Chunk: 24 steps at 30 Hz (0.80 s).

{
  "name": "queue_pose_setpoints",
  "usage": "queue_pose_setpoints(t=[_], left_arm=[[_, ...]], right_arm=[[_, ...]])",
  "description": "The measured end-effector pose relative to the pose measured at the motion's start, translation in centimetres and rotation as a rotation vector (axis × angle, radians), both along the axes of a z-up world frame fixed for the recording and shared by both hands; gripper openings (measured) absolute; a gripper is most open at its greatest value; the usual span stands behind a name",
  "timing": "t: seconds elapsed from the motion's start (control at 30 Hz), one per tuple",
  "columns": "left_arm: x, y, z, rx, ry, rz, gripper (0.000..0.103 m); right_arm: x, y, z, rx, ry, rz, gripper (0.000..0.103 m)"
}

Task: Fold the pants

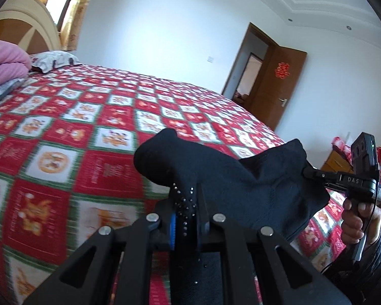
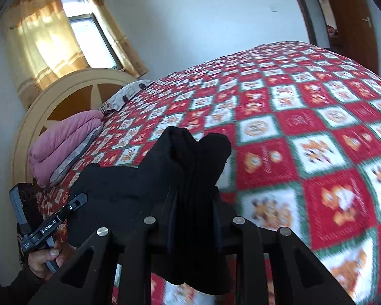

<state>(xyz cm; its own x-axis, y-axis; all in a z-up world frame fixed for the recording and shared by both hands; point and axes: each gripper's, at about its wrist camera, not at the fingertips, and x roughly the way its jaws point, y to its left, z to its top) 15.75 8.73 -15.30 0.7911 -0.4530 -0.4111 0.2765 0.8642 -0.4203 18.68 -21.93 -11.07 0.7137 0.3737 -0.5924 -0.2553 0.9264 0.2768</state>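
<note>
Bedroom, red checked quilt (image 1: 63,132) fills frame centre; black pants (image 1: 241,178) lifted above it, lower centre; left gripper (image 1: 186,198) clamped tight on 1 edge; right gripper (image 2: 193,190) pinching a thicker bunch; fabric soft, light, limp; best held at waistband corners.

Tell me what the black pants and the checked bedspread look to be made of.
Black pants: soft, matte knit or fleece, by the look; fuzzy surface, limp rounded folds, small shiny studs near the left gripper. Bedspread: woven or printed cloth, probably cotton-like; flat, dull red, white and green squares. Blur leaves the weave unclear.
</note>
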Motion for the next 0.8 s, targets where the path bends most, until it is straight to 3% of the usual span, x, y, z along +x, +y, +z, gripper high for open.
queue_pose_setpoints(t=[0.8], left_arm=[[2.3, 11.8, -0.2, 0.101, -0.004, 0.235, 0.012]], right_arm=[[12.2, 16.8, -1.1, -0.100, 0.060, 0.208, 0.025]])
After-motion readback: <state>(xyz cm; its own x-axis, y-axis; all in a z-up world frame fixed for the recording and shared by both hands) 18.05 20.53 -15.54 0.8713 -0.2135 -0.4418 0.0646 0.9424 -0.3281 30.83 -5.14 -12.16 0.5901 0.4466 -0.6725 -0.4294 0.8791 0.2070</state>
